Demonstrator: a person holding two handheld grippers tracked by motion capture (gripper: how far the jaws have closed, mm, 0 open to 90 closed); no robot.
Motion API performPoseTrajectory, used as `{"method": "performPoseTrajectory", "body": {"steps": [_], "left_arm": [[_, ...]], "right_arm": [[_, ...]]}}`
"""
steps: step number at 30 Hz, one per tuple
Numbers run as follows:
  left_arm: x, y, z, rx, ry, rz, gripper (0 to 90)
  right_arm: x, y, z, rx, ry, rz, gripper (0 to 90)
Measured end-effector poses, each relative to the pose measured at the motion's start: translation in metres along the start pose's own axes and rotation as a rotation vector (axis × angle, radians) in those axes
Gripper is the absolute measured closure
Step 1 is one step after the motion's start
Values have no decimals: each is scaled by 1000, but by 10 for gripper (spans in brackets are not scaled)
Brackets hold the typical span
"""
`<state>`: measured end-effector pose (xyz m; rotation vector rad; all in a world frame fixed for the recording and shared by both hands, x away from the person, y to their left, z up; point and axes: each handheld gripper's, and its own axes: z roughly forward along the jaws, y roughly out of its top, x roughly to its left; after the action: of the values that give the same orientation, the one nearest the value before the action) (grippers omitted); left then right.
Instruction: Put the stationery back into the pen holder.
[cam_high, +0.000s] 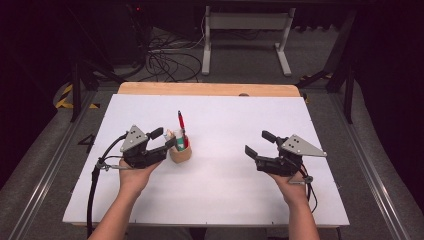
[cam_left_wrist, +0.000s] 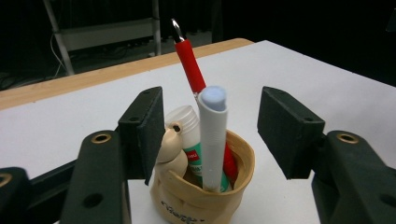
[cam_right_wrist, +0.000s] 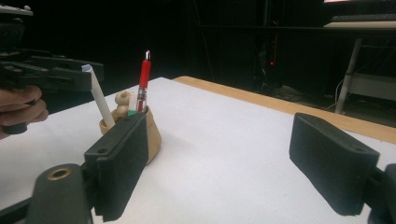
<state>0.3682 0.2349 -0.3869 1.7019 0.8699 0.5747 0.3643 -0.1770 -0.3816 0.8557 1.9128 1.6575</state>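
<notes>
White pen (cam_left_wrist: 213, 140) in cup (cam_left_wrist: 205, 198), left gripper (cam_left_wrist: 210, 135) jaws apart

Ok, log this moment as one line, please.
left gripper: open, jaws either side of white marker | marker: standing in tan cup | right gripper: open, holding nothing

Right gripper (cam_right_wrist: 224, 172) jaws apart; tan cup (cam_right_wrist: 152, 133) beyond — red pen (cam_right_wrist: 144, 86) upright.

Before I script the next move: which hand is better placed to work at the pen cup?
Left. The left gripper is at the pen cup, its open fingers flanking the white marker. The right gripper sits open, well away.
</notes>
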Motion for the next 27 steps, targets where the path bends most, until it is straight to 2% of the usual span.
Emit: {"method": "performPoseTrajectory", "body": {"steps": [8,21,27], "left_arm": [[6,4,-15,-17,-15,13,330],[13,8,-37,-64,-39,33,253],[14,8,-44,-53,-51,51,232]], "right_arm": [[-3,0,-4,-28,1,-4,205],[-6,0,-7,-31,-1,-4,203],[-6,0,-8,-33,2,-7,203]]}}
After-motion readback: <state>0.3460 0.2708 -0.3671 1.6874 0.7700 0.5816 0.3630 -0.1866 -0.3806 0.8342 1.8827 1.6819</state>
